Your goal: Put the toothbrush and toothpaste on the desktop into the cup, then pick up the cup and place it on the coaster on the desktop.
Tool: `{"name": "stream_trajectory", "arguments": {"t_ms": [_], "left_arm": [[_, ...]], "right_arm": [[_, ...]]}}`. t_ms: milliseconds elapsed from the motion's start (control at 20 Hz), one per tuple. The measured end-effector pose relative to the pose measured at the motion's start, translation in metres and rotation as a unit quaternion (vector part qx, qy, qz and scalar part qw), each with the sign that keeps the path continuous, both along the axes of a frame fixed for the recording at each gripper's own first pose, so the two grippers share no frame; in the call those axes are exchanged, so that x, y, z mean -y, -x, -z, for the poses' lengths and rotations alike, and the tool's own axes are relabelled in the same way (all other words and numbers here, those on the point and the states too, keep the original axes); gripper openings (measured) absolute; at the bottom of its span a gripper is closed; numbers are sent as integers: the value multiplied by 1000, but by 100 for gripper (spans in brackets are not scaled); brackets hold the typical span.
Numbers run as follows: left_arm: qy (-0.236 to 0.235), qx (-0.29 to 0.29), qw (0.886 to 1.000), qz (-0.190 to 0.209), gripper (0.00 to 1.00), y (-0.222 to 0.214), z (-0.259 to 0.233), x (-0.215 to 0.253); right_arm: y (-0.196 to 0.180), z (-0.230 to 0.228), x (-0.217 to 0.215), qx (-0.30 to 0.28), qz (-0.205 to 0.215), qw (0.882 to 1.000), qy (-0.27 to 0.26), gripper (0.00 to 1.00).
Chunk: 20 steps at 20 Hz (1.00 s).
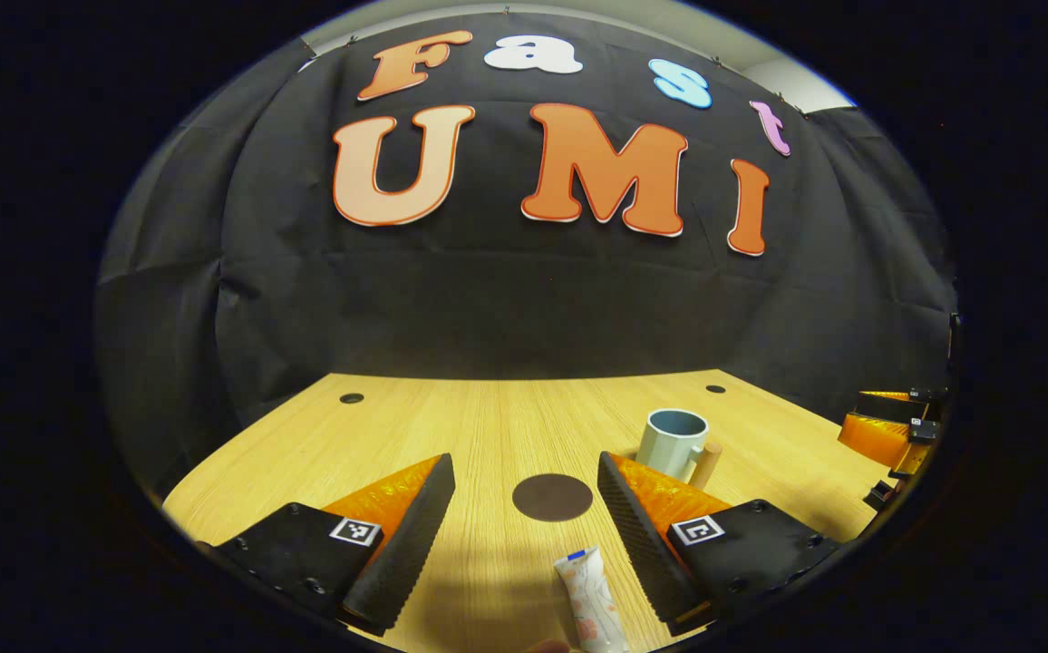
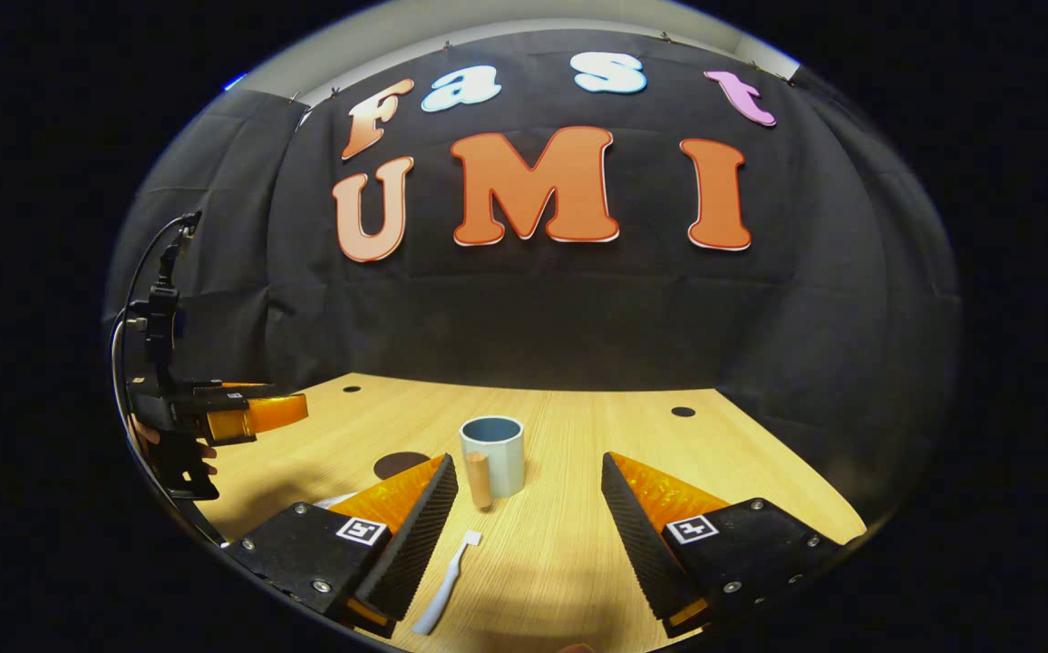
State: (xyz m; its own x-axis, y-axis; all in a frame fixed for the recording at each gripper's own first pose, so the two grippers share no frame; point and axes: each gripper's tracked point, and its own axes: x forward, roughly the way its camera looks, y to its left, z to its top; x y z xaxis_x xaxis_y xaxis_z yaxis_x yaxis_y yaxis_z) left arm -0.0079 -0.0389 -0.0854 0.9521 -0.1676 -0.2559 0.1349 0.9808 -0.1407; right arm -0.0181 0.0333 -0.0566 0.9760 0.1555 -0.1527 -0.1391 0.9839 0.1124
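Note:
A pale blue-grey cup (image 1: pixel 672 440) with a wooden handle stands upright on the wooden desktop (image 1: pixel 479 426), right of a dark round coaster (image 1: pixel 552 497). A white toothpaste tube (image 1: pixel 589 603) lies near the front edge, between the fingers of my open left gripper (image 1: pixel 524 472) and below them. In the right gripper view the cup (image 2: pixel 493 453) stands ahead of my open right gripper (image 2: pixel 528 472). A white toothbrush (image 2: pixel 447 582) lies flat by the right gripper's left finger. Part of the coaster (image 2: pixel 400 464) shows behind that finger. Nothing is held.
Small dark round holes (image 1: pixel 352 398) sit near the desktop's back corners. The right gripper (image 1: pixel 891 426) shows at the right edge of the left gripper view. The left gripper (image 2: pixel 243 413), held by a hand, shows at the left of the right gripper view.

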Motion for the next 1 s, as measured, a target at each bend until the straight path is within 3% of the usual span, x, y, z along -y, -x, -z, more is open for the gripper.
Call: {"name": "stream_trajectory", "arguments": {"t_ms": [450, 1000], "left_arm": [[-14, -86, 995, 46, 100, 18, 36, 27], [-20, -209, 975, 67, 100, 40, 83, 35]], "right_arm": [[11, 47, -39, -139, -48, 988, -38, 95], [18, 92, -68, -253, -66, 965, -6, 92]]}}
